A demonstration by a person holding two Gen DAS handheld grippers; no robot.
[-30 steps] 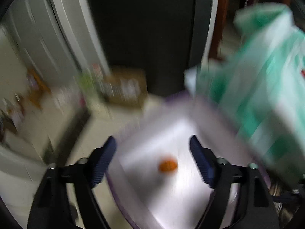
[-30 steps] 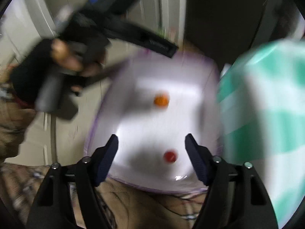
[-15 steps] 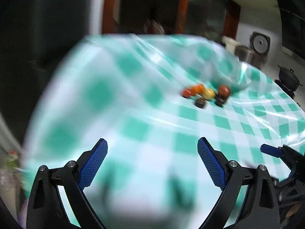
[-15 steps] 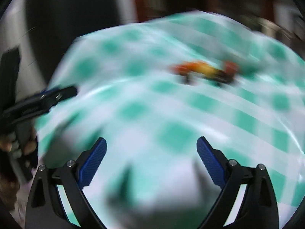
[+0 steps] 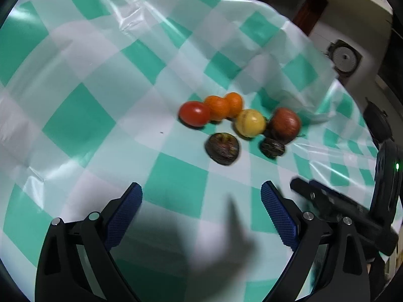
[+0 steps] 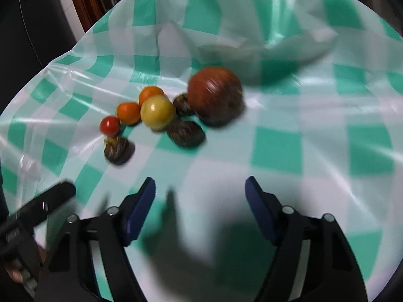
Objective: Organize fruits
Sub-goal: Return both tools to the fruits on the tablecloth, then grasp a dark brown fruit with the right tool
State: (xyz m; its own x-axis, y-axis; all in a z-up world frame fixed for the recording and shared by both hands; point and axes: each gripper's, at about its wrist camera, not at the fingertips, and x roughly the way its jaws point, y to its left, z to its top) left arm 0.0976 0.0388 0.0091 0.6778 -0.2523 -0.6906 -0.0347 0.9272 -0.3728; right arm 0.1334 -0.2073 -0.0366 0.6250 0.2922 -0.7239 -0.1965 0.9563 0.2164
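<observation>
A cluster of fruit lies on a green-and-white checked tablecloth (image 5: 75,115): a red tomato (image 5: 194,113), two oranges (image 5: 218,107), a yellow fruit (image 5: 250,123), a red apple (image 5: 285,124) and dark wrinkled fruits (image 5: 222,148). The right wrist view shows the apple (image 6: 214,94), yellow fruit (image 6: 157,112), tomato (image 6: 109,125) and dark fruits (image 6: 186,133). My left gripper (image 5: 201,216) is open and empty, short of the cluster. My right gripper (image 6: 200,209) is open and empty, short of the fruit. Each gripper shows at the edge of the other's view.
The plastic cloth (image 6: 277,136) is wrinkled and bulges up behind the fruit. Dark furniture and a white cabinet (image 5: 352,7) stand beyond the table's far edge. A round grey appliance (image 5: 344,56) sits at the right.
Both grippers have swung from a pale purple basin holding small fruits over to the table, and have moved closer to the fruit cluster. Both stay open.
</observation>
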